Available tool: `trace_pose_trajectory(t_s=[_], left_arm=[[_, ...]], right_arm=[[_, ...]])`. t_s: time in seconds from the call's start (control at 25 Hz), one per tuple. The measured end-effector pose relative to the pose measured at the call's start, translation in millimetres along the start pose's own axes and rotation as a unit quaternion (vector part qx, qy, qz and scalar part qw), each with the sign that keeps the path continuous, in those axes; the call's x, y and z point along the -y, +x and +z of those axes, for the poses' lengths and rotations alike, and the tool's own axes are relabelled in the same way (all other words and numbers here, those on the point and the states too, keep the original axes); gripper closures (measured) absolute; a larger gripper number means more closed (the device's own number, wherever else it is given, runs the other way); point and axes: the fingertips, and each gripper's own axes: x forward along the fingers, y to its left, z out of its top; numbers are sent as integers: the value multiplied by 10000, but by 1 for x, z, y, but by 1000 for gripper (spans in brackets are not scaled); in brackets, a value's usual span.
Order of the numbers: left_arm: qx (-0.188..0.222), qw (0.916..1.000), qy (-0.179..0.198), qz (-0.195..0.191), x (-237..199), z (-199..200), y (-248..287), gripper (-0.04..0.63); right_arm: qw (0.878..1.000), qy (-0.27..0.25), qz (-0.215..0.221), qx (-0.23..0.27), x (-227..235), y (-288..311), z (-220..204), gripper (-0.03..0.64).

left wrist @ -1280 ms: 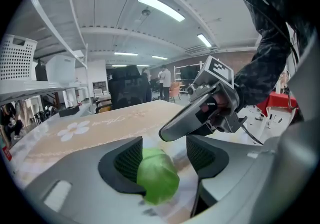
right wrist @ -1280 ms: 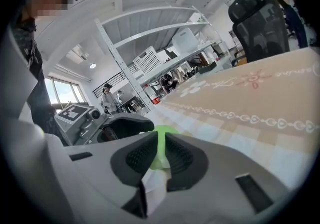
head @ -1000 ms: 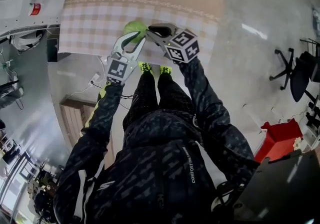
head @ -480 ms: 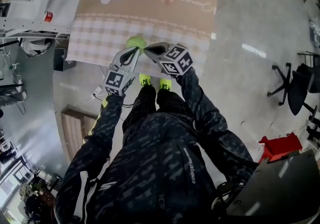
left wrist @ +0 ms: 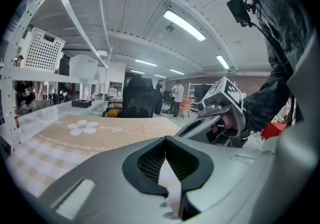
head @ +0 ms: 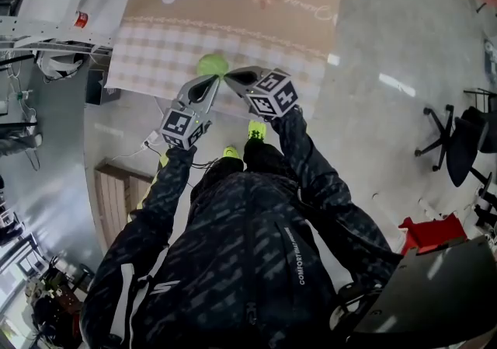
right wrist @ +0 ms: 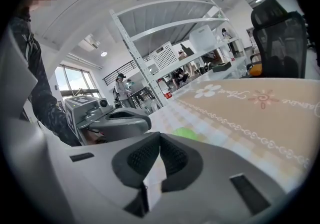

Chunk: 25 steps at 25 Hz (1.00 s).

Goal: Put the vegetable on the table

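A round light-green vegetable (head: 211,65) lies on the beige checked tablecloth (head: 264,21), near the table's front edge; the right gripper view has it low on the cloth (right wrist: 186,133). My left gripper (head: 208,82) points at it from just below, jaws shut and empty, with the tips close to it. My right gripper (head: 231,75) sits beside it to the right, also shut on nothing. In each gripper view the dark pads (left wrist: 150,160) (right wrist: 142,160) meet with nothing between them. The left gripper view does not show the vegetable.
The table's front edge (head: 233,106) runs just under the grippers, with the person's legs and yellow-green shoes (head: 256,130) below it. A white shelf rack (head: 46,5) stands at the left, a wooden pallet (head: 116,200) on the floor, and office chairs (head: 458,137) and a red box (head: 431,231) at the right.
Both grippers' jaws have closed and now stand just off the vegetable, which stays on the cloth. One foot has stepped back from the table.
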Motion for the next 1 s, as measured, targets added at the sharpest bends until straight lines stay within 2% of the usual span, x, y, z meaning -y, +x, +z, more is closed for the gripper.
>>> trace_pose_trajectory(t_s=[0.32,0.52,1.0], left_arm=[[11,9999,-46,-125,5,0,-16,600],[155,9997,-90,-134,10,3,-35,600],[351,9993,-9,-162,37,8,-82,600]], right_arm=[[9999,-15,-157,-58,-12,-3,-6,614],[9995,-53,-299,63,-28,-3,-7,614],[9970,-323,-622,333,-84,-20,-8,614]])
